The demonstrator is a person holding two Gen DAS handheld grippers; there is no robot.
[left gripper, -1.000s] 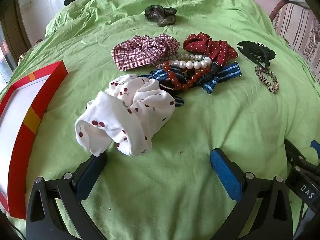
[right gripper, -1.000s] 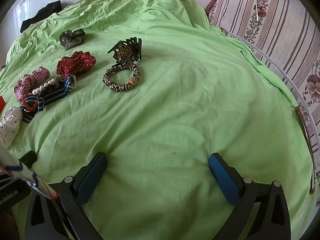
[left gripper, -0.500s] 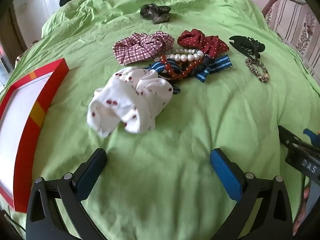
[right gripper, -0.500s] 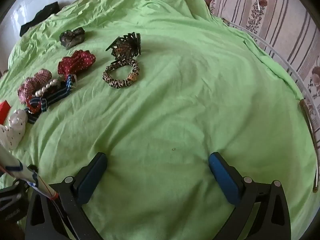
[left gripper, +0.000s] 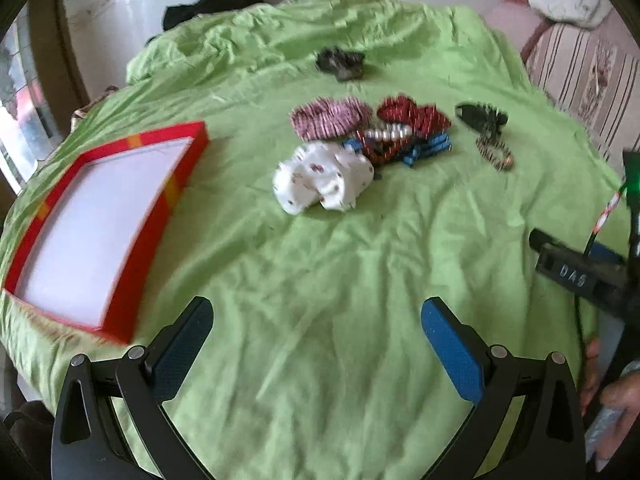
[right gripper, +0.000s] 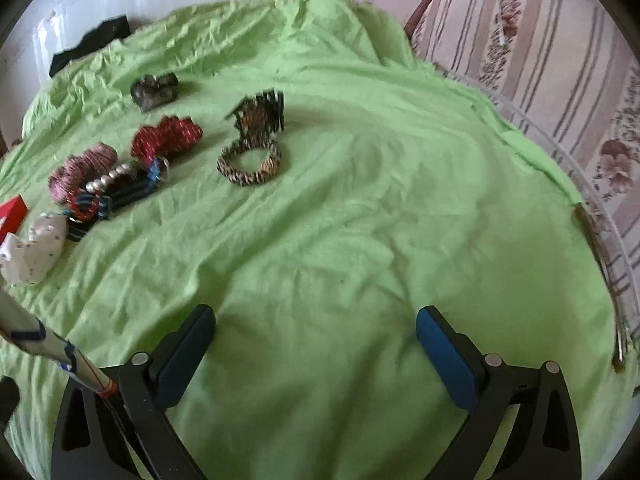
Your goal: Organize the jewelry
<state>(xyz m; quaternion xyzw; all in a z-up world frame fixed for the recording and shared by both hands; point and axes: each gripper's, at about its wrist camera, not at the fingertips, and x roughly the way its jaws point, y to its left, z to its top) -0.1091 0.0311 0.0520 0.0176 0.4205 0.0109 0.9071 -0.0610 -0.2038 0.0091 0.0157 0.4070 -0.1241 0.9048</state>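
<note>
The only writing that can be read is "DAS" on the black body of the right gripper (left gripper: 576,276), seen at the right edge of the left wrist view. The left gripper (left gripper: 316,332) has its blue fingers (left gripper: 450,350) wide apart with nothing between them, above bare green sheet (left gripper: 340,280). The right gripper's own view shows its fingers (right gripper: 444,356) also wide apart and empty.

The jewelry lies in a loose pile near the middle of the sheet: a white scrunchie (left gripper: 324,182) nearest the left gripper, then a red bead bracelet (left gripper: 380,152), a pearl bracelet (left gripper: 388,134) and a blue ribbon bow (left gripper: 428,150) touching one another, with a plaid scrunchie (left gripper: 328,118) and a red dotted scrunchie (left gripper: 412,114) behind. A dark hair claw (right gripper: 260,116) touches a leopard-print band (right gripper: 250,164), apart to the right. A dark scrunchie (left gripper: 340,64) sits alone farther back.

The red tray (left gripper: 160,224) lies left of the pile, its long axis running from the near left toward the far right. Open sheet fills the space between grippers and pile; a striped sofa (right gripper: 540,68) borders the right edge
</note>
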